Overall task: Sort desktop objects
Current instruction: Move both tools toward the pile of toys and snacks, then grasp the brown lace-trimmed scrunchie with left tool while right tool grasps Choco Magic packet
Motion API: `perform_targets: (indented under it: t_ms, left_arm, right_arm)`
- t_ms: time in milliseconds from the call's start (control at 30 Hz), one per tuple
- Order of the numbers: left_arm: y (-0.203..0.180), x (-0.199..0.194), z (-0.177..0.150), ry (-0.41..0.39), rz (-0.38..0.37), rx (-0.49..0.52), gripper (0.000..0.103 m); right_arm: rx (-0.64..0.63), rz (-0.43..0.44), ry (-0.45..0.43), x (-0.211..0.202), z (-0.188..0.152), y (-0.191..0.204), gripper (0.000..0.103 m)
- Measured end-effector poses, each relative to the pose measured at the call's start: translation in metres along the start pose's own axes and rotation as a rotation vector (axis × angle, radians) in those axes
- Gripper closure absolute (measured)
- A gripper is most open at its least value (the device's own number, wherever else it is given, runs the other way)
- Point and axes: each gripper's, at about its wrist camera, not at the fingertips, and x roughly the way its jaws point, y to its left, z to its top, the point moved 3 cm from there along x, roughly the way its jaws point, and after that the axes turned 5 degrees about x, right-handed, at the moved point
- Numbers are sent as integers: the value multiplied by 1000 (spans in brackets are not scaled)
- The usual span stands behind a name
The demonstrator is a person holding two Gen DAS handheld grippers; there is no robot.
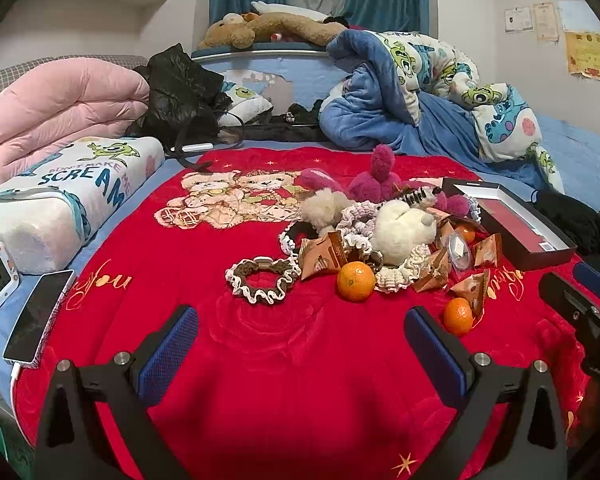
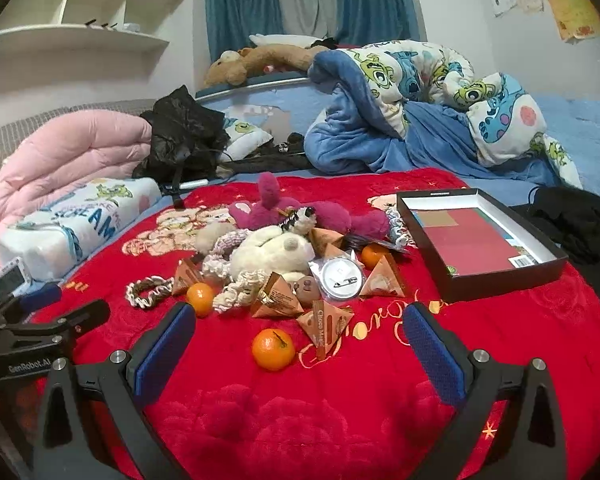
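Red blanket (image 2: 500, 360): open box (image 2: 480, 276) long axis runs away-left; both jaws apart.

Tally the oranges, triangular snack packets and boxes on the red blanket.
oranges: 3
snack packets: at least 5, others may be hidden in the pile
box: 1, open
Total: at least 9

Black hand-held gripper (image 1: 300, 344) — blue pads (image 1: 168, 350), silver screws (image 1: 122, 358)
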Motion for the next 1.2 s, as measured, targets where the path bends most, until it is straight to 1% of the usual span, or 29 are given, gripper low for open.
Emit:
perform_targets:
  t_ms: [67, 133, 267, 367, 433, 500, 600, 667, 767, 833, 900, 1000, 1033, 1100, 1200]
  left_arm:
    - [0, 2, 0, 8, 14, 5, 0]
    - [2, 4, -1, 17, 29, 3, 0]
    - [6, 8, -2, 34, 22, -12, 0]
    - [8, 13, -3, 40, 29, -16, 0]
    - [9, 17, -3, 48, 32, -16, 0]
    - [12, 20, -3, 55, 39, -23, 0]
    - [16, 27, 0, 70, 24, -47, 0]
    - [17, 34, 6, 81, 20, -34, 0]
    - [15, 44, 16, 86, 53, 17, 0]
    - [19, 47, 27, 85, 88, 34, 0]
    - [27, 48, 42, 65, 93, 18, 0]
    - [34, 61, 64, 106, 60, 29, 0]
    - [35, 64, 68, 110, 67, 41, 0]
    - [35, 72, 69, 100, 83, 62, 0]
    - [36, 88, 58, 120, 93, 59, 0]
  right_arm:
    - [-6, -22, 0, 0, 0, 0, 0]
    - [1, -14, 7, 1, 0, -1, 0]
    - [23, 1, 41, 6, -1, -5, 0]
    - [14, -23, 65, 11, -3, -6, 0]
    - [14, -38, 71, 14, -4, -7, 0]
    - [22, -35, 81, 18, -5, -9, 0]
    - [26, -33, 85, 20, -5, -10, 0]
    - [27, -34, 90, 23, -3, -11, 0]
    - [35, -31, 95, 32, 5, -12, 0]
    - [63, 5, 113, 41, 18, -12, 0]
    - [67, 8, 103, 44, 32, -11, 0]
    - [51, -17, 57, 47, 60, -5, 0]
    - [44, -25, 53, 52, 69, -3, 0]
    - [61, -16, 53, 59, 73, -5, 0]
    - [84, -11, 72, 71, 64, -12, 0]
